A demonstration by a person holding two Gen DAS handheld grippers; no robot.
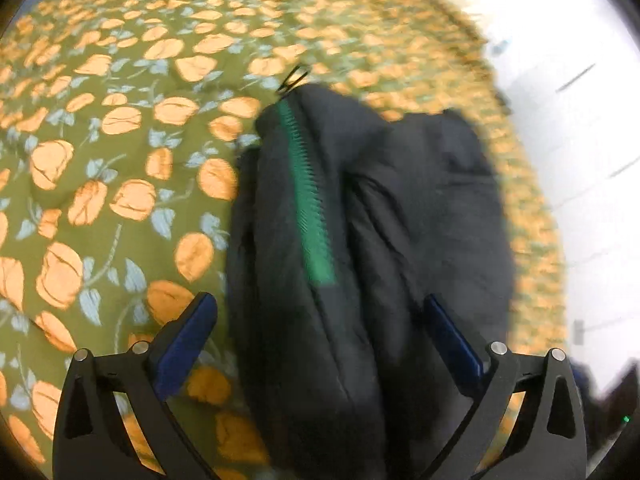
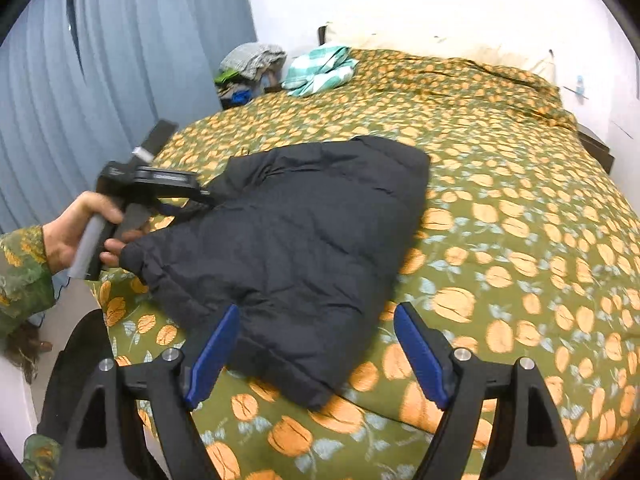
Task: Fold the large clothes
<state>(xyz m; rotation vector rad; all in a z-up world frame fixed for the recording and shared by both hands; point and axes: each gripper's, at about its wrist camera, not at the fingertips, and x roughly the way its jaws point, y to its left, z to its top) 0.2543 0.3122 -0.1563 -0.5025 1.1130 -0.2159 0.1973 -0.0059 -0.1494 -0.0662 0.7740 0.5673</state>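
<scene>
A black puffer jacket (image 2: 296,236) lies folded into a compact bundle on the green bedspread with orange flowers (image 2: 520,200). In the left wrist view the jacket (image 1: 400,208) shows a green zipper (image 1: 308,200) along a fold. My left gripper (image 1: 320,320) hangs open just above the bundle's near end, its blue pads (image 1: 184,344) wide apart and off the cloth. From the right wrist view the left gripper (image 2: 188,200) sits at the jacket's left edge, held by a hand (image 2: 76,232). My right gripper (image 2: 318,344) stands open over the jacket's near corner, gripping nothing.
A pile of clothes (image 2: 252,64) and a green-and-white checked cloth (image 2: 320,68) lie at the bed's far corner. Blue curtains (image 2: 100,80) hang on the left. Pillows (image 2: 440,44) line the headboard, and a dark nightstand (image 2: 596,148) stands at the far right.
</scene>
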